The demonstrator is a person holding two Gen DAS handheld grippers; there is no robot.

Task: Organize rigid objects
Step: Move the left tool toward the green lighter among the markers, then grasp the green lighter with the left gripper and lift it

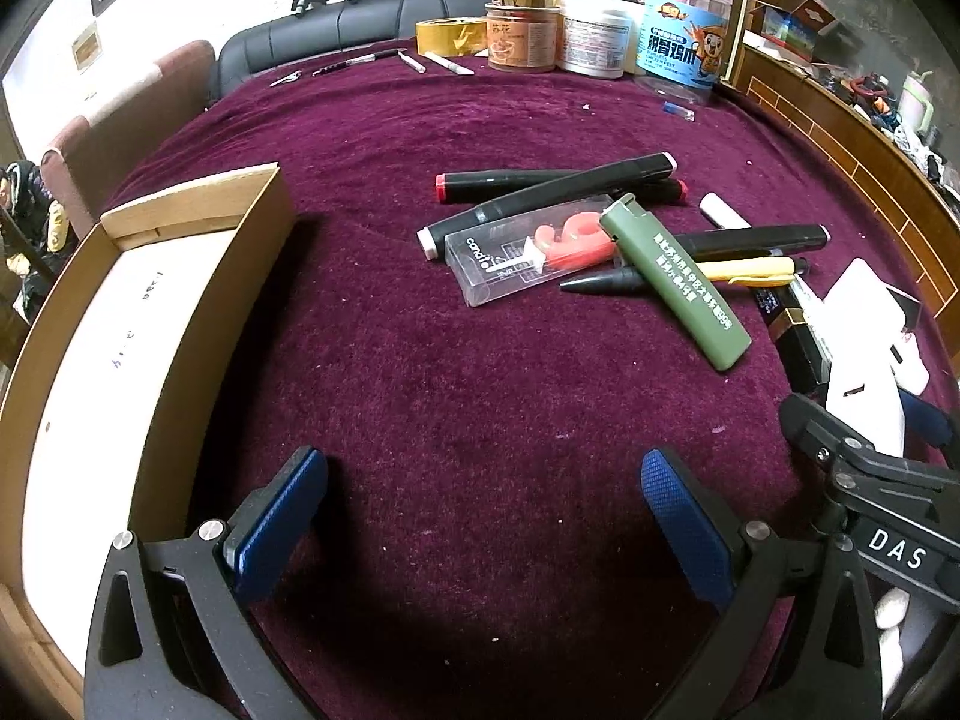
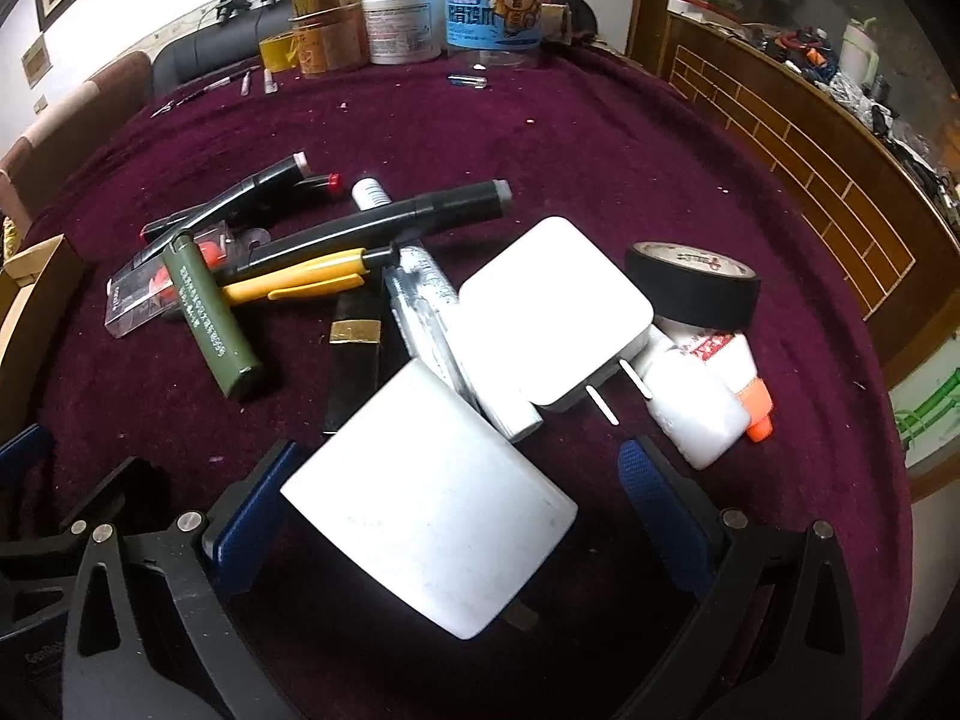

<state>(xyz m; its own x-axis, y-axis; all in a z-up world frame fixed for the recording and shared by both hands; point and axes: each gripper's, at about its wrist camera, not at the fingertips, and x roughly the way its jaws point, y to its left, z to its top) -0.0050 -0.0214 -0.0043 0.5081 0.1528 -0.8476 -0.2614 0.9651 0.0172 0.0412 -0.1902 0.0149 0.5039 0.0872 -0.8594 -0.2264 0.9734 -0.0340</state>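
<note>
Surface: covered in dark purple velvet-like cloth.

Left gripper: jaws spread wide, holding nothing, above bare cloth near the front edge.

Right gripper: jaws spread wide, 1 on either side of a white block; whether either pad touches the block cannot be told.

Cardboard box: open, white inside, at the left edge, just beside the left gripper.

Pile of task items, middle to right of the surface:
- Green lighter, white lettering, lying across a clear plastic case with an orange-red piece inside.
- 3 black markers; 1 long black marker crosses above a yellow pen.
- Black and gold tube, partly under the white block.
- White plug adapter, 2 metal prongs pointing toward the front edge, overlapping a silver-white tube.
- Black tape roll, touching the adapter on its right.
- White glue bottle with orange cap, partly under the tape roll.

Far edge of the surface: yellow tape roll, several jars, 1 blue-labelled clear jar, small tools and pens lying flat.
</note>
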